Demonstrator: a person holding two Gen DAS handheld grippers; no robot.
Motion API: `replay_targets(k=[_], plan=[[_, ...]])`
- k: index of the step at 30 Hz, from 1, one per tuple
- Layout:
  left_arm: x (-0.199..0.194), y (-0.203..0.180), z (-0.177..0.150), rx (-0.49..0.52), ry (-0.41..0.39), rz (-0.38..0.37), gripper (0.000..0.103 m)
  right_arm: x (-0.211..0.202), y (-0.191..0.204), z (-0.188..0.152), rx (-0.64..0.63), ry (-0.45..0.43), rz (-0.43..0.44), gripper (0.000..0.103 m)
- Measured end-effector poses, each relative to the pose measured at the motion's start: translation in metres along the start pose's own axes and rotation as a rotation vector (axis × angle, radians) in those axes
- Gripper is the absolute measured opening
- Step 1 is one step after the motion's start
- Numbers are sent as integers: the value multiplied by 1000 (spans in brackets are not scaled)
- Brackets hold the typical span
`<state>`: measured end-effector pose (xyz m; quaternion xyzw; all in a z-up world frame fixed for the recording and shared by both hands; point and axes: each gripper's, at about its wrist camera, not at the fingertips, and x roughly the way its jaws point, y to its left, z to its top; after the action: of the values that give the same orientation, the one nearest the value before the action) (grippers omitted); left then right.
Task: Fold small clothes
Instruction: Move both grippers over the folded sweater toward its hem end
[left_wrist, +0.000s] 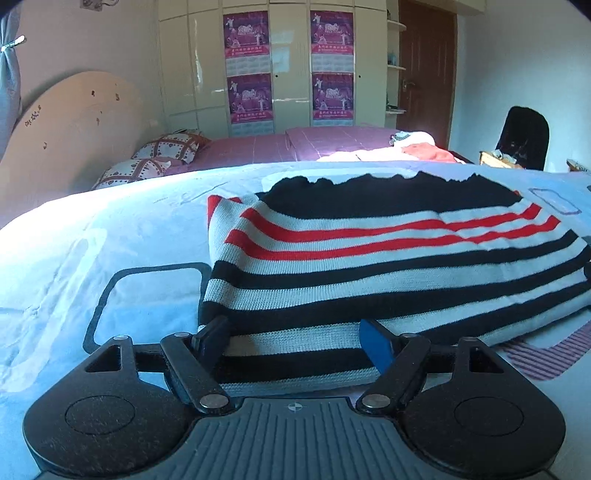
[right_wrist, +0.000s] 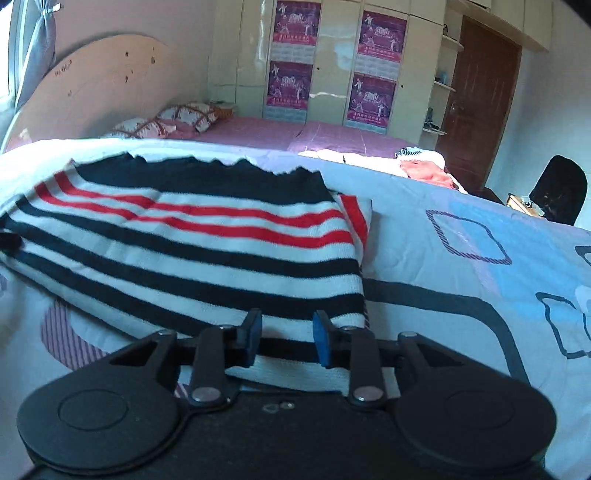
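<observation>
A small knitted sweater with black, white and red stripes lies flat on the light blue patterned bedsheet. It also shows in the right wrist view. My left gripper is open, its jaws wide apart on either side of the sweater's near left hem. My right gripper is open with a narrower gap, its jaws on either side of the sweater's near right hem. The hem cloth lies between the fingers of both grippers.
A pile of pink and white clothes lies at the far right of the bed. Pillows and a wooden headboard are at the far left. A wardrobe, a door and a black chair stand behind.
</observation>
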<state>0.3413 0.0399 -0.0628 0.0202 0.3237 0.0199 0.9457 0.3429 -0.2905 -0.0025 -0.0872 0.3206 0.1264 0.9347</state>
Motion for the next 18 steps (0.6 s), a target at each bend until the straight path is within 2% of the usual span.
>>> replay_targets(k=[2,5,9,18], plan=[[-3,-6,1,0,-5,2,77,-8,10,3,-3,-37,43,29],[5,-4,-5,-6,33,23,77,-5,24,0,-39,-10,86,28],[8,1,-9,-14,37,10,77,8,25,-9,-48,50,50,28],[11,3,-10,-14,33,-8,76,8,-5,-17,24,67,-2,28]])
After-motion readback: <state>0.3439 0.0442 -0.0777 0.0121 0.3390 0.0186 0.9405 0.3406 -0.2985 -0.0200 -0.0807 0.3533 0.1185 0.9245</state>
